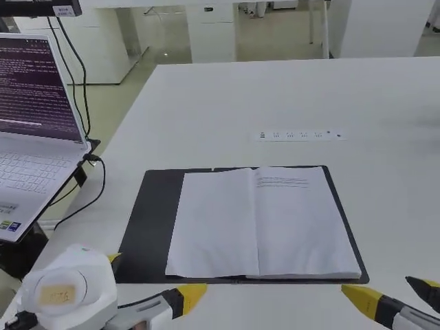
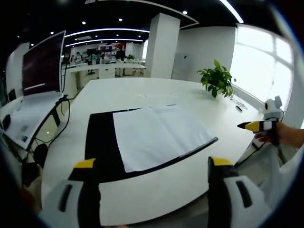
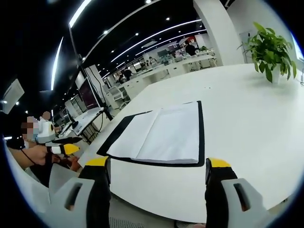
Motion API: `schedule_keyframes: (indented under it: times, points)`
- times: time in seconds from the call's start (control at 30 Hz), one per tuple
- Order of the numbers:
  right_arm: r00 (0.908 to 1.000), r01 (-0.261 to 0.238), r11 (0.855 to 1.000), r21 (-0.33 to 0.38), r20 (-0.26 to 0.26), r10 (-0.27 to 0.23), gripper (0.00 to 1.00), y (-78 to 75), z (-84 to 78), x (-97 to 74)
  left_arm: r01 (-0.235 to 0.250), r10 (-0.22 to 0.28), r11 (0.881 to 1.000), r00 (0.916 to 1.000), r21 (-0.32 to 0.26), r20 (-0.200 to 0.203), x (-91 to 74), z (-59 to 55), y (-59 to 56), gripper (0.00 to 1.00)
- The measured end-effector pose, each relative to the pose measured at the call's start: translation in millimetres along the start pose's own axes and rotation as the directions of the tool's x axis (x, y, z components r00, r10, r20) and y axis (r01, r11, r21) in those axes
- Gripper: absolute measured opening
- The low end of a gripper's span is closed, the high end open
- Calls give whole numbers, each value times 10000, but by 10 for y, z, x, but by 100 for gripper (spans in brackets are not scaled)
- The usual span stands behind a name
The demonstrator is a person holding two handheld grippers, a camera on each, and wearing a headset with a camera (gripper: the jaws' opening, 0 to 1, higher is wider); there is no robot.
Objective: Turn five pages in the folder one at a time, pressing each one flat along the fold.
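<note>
Left tongs [image 2: 152,163] and right tongs [image 3: 157,162] both gape empty, just short of the folder [image 1: 148,220], which lies open on the desk [image 1: 385,172]. No page [image 1: 302,220] is lifted; more lie right of the fold [image 1: 256,220], so probably few are turned.

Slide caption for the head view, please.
Open folder on a white table; left gripper and right gripper open before it.

A black folder [image 1: 144,227] holds white pages [image 1: 275,227] on a white table [image 1: 275,89]; left tool [image 2: 151,164] and right tool [image 3: 156,162] have yellow tips.
</note>
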State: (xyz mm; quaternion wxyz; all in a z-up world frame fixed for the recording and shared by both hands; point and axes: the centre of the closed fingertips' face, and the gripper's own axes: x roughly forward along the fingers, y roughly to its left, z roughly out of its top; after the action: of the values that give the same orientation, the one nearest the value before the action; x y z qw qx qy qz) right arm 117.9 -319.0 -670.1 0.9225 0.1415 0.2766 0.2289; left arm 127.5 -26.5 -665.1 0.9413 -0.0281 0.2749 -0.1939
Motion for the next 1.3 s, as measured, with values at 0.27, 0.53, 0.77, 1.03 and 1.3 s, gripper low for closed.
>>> schedule_keyframes:
  times: [0.27,0.53,0.77,1.03,1.3]
  points:
    - [9998,-59,9999,142,213,56,81,2,62,15,860,-844,9946,9960,579,-284,364,72,-312,93]
    - [9988,13,9994,342,484,-29,81,-40,105,-9,1759,-1704,9765,9839,1247,-533,800,154,-676,91]
    - [9981,68,9983,578,615,-103,81,-73,114,-43,2390,-2294,9572,9704,1632,-757,1175,169,-995,89]
    - [9970,201,9971,730,736,-255,80,-119,117,-84,2944,-2815,9381,9550,1825,-934,1534,134,-1335,85]
    - [9959,308,9950,951,824,-387,80,-158,107,-118,3231,-3102,9262,9460,1942,-943,1945,41,-1653,79]
